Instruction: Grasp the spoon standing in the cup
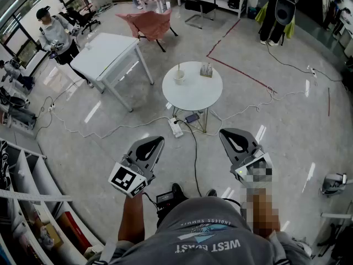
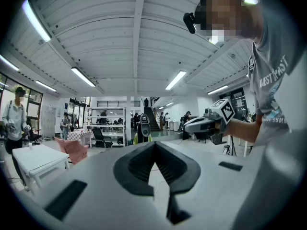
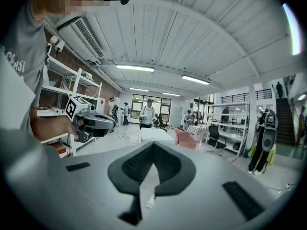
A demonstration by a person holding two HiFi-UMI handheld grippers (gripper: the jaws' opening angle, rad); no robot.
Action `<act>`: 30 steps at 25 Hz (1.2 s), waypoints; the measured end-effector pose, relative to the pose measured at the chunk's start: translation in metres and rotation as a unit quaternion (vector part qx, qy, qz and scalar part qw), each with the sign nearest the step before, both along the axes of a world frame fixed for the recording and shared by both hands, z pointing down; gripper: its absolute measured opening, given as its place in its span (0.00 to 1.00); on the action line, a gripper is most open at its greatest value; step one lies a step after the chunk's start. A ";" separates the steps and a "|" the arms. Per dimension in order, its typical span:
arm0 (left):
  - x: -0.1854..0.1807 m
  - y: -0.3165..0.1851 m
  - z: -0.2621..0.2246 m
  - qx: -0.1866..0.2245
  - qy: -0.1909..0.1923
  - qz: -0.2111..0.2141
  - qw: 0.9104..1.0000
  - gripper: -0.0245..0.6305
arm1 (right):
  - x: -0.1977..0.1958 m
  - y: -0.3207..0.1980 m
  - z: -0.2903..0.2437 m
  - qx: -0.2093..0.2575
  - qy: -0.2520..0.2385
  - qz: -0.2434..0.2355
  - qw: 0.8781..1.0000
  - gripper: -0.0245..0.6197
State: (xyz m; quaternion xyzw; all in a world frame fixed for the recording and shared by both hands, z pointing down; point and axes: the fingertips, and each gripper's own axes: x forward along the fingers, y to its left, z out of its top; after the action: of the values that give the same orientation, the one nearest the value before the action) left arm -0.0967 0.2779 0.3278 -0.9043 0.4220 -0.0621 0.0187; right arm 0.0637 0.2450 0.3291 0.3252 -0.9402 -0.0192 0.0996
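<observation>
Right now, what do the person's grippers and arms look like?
The left gripper and right gripper match: light grey shells around black, ribbed, teardrop-shaped pads. Each carries a marker cube with black-and-white square patterns. The person wears a grey short-sleeved T-shirt with white print.

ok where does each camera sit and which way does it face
head view: on the person's head, steeply down at the round table with cup and spoon; shows left tongs, right tongs, shirt
left gripper view: on the left tongs, shut, level across the room; shows right tongs, shirt
right gripper view: on the right tongs, shut, level; shows left tongs
shared: white table and pink chair in all three
</observation>
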 end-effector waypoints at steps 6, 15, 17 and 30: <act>-0.018 -0.013 0.003 -0.002 0.002 0.005 1.000 0.04 | -0.016 -0.013 -0.002 0.007 0.004 0.009 1.000 0.04; -0.046 -0.030 0.006 -0.007 0.005 0.023 1.000 0.04 | -0.042 -0.026 0.002 0.000 0.002 0.026 1.000 0.04; -0.053 -0.033 0.007 -0.006 0.006 0.026 1.000 0.04 | -0.047 -0.029 0.002 0.000 -0.007 0.029 1.000 0.04; -0.087 -0.053 0.013 -0.006 0.018 0.065 0.998 0.04 | -0.071 -0.043 0.003 -0.007 -0.021 0.088 0.996 0.04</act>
State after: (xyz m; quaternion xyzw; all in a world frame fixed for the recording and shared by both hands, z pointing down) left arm -0.1842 0.2250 0.3404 -0.9309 0.3621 -0.0469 0.0095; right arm -0.0073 0.2021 0.3325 0.4063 -0.9099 0.0036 0.0833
